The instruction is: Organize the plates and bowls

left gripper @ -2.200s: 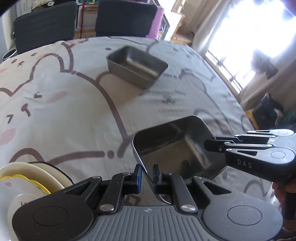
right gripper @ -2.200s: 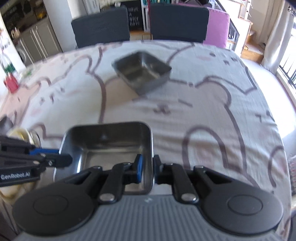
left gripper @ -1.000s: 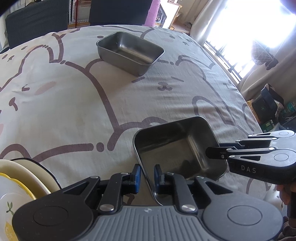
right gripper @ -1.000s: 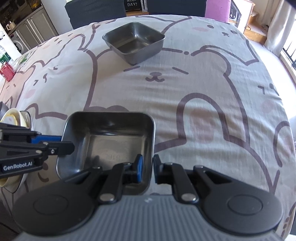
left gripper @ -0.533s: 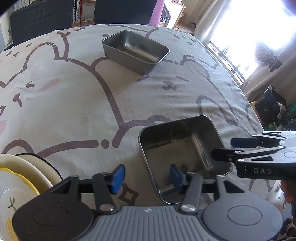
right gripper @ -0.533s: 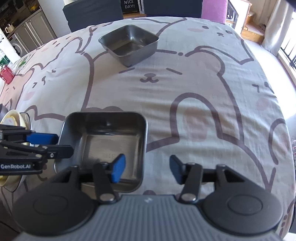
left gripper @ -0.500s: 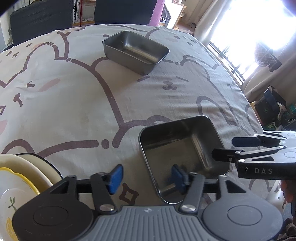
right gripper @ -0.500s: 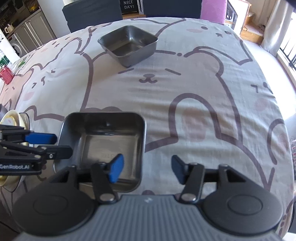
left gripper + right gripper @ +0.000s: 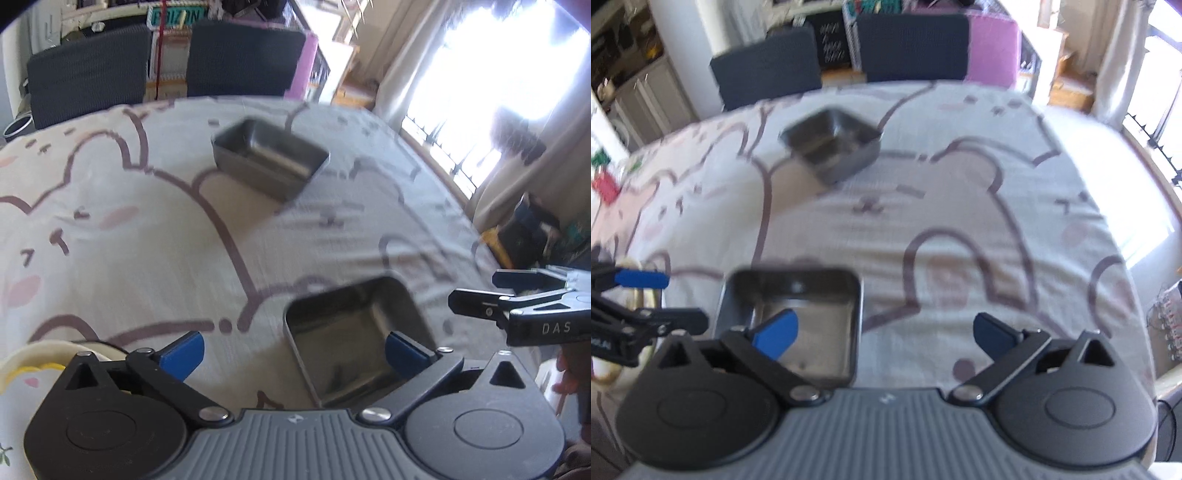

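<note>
A square steel tray (image 9: 354, 332) is set flat on the bench (image 9: 147, 258), just ahead of the left gripper (image 9: 291, 349); the right blue finger (image 9: 406, 352) is seen over its near right corner and the left one stands clear over the cloth, so nothing is gripped. In the right wrist view the same tray (image 9: 790, 317) lies ahead and to the left of the right gripper (image 9: 882, 334), whose fingers are likewise spread wide, the left pad (image 9: 777, 332) overlapping the tray's interior and the other over bare cloth. The tray appears to have been put down here as a staging spot, within reach of both tools. Nothing is held in it; only reflections are seen on its floor.

A second steel tray (image 9: 269, 162) is placed well beyond the fingers, toward the far edge of the bench, and it also looks empty, though motion blur makes this uncertain. It is judged the likely partner for nesting.

At the far left of the left fingers, a stack of pale dishes with a yellow rim (image 9: 33, 365) is partly seen, cut off by the frame. Two dark chairs (image 9: 236, 59) are drawn up at the far side.
</note>
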`<state>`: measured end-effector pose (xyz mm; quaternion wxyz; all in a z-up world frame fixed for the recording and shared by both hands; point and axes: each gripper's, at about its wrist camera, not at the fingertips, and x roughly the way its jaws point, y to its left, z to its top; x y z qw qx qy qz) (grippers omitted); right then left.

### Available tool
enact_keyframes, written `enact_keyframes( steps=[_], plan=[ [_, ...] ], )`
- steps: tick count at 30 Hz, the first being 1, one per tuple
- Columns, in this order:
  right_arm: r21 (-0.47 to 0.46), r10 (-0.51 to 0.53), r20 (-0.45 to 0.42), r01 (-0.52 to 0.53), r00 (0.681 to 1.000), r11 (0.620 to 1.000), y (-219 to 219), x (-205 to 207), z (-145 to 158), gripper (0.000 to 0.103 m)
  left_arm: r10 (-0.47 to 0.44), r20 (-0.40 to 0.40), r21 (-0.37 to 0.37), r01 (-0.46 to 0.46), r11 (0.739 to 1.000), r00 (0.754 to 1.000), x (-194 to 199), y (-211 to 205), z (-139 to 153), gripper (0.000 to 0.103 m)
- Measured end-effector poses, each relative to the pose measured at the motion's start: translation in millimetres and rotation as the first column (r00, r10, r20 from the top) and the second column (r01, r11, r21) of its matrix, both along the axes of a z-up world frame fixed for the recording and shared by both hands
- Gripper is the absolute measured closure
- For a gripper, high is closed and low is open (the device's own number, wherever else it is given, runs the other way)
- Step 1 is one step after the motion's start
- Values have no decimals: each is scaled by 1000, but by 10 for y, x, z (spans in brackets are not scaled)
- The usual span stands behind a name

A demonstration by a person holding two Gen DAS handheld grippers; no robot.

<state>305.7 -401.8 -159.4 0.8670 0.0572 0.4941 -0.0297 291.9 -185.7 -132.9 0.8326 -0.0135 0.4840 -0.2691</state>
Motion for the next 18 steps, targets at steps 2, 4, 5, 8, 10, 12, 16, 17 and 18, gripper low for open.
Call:
enact_keyframes(
  steps=[2,4,5,8,10,12,16,17,18],
  plan=[
    [10,-39,62,39,997,999,-23,-24,125,1,11,30,-44,-10,999,999,34,78,126,0],
    [33,-85,123,81,989,996,-49,-39,233,1,32,74,-71,-26,997,997,90,147,254,0],
    [48,-109,148,103,983,993,-59,-39,275,1,46,101,-81,-38,996,994,127,173,314,0],
    [95,-220,219,203,951,974,-70,12,383,1,114,178,-135,-91,987,977,287,267,496,0],
    [121,-274,274,249,922,961,-23,85,443,0,141,198,-160,-110,981,970,465,314,583,0],
    [156,-319,299,284,899,946,31,181,470,0,160,226,-145,-129,981,961,673,327,641,0],
    [303,-451,259,372,854,878,125,535,327,0,150,281,-74,-135,988,948,1099,266,649,0],
    [335,-480,235,393,845,856,131,618,262,0,137,291,-56,-126,990,947,1212,228,624,0],
    [367,-512,204,420,834,830,156,721,184,0,127,307,-42,-120,992,943,1319,192,587,0]
  ],
)
